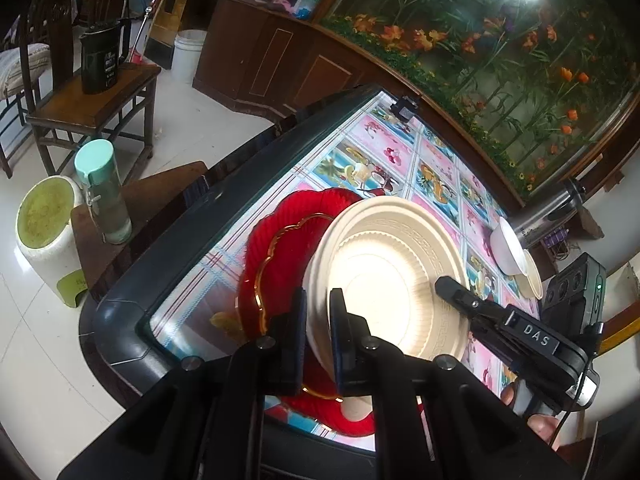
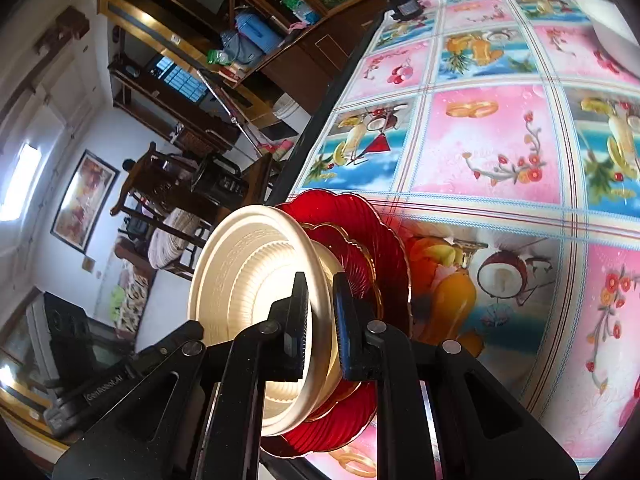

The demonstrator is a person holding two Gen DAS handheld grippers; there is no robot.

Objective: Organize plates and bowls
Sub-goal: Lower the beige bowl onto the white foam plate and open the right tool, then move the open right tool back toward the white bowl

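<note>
Left wrist view, stack: a cream bowl (image 1: 400, 276) sits over a small red plate with a gilt rim (image 1: 280, 264), which lies on a larger red plate (image 1: 276, 216) near the worktop (image 1: 400, 152) corner.
Left wrist view, left gripper: the left gripper (image 1: 318, 336) is narrowed onto the near wall of the cream bowl, one finger outside and one inside, so it appears to be gripping it.
Left wrist view, right gripper: the right gripper (image 1: 452, 286) reaches over the bowl's far rim; from this side I cannot tell how its jaws stand.
Left wrist view, still loose: a white bowl (image 1: 506, 250) and a second cream bowl (image 1: 532, 276) just beside it lie well apart from the stack, at the worktop's far edge.
Right wrist view, stack: the cream bowl (image 2: 256, 280) appears tilted or not quite seated on the red plates (image 2: 360, 232); whether its base touches them I cannot tell.
Right wrist view, right gripper: the right gripper (image 2: 322, 328) pinches the bowl's rim between its fingers, closed to a narrow gap.
Progress: roughly halfway, in my judgement; the two plates are nested and one bowl is going onto them.
Left to do: settle and release this bowl, then gather the two remaining bowls onto the stack.
</note>
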